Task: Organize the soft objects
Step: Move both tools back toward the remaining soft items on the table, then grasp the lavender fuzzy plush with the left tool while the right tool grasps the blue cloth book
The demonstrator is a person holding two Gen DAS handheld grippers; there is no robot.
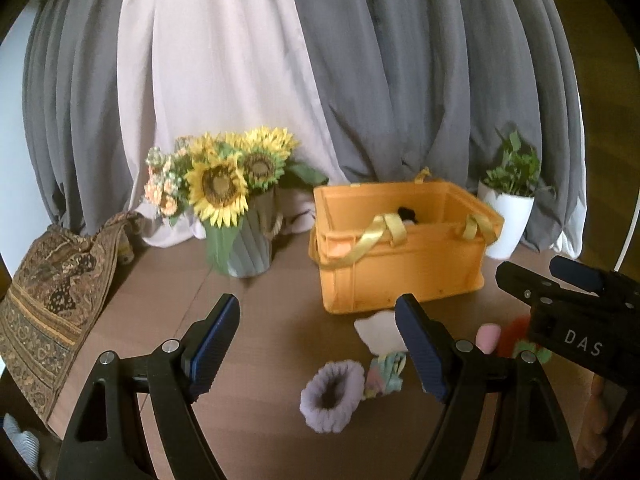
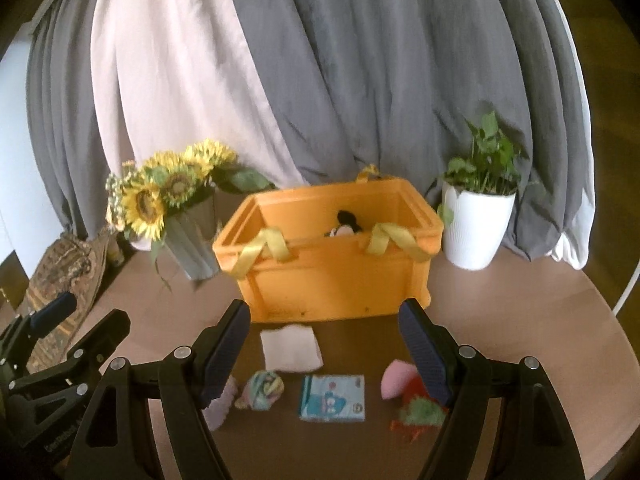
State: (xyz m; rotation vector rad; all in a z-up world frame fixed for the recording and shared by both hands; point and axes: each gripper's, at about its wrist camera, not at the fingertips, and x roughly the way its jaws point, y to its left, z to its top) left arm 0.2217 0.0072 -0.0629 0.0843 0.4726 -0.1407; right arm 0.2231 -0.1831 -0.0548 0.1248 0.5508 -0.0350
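Observation:
An orange crate (image 2: 336, 276) with yellow ribbon handles stands on the brown table and holds a black-and-white plush (image 2: 347, 222); the crate also shows in the left wrist view (image 1: 400, 264). In front of it lie a white cloth (image 2: 290, 346), a pastel rolled sock (image 2: 264, 390), a blue tissue pack (image 2: 334, 398), a pink sponge (image 2: 394, 378), a red-and-green fuzzy toy (image 2: 420, 412) and a purple scrunchie (image 1: 332, 396). My right gripper (image 2: 324, 344) is open and empty above these. My left gripper (image 1: 318, 340) is open and empty, just left of the scrunchie.
A vase of sunflowers (image 1: 236, 200) stands at the back left, and a white potted plant (image 2: 476, 216) at the back right. A patterned cloth bag (image 1: 52, 304) lies at the table's left edge. Grey and white curtains hang behind.

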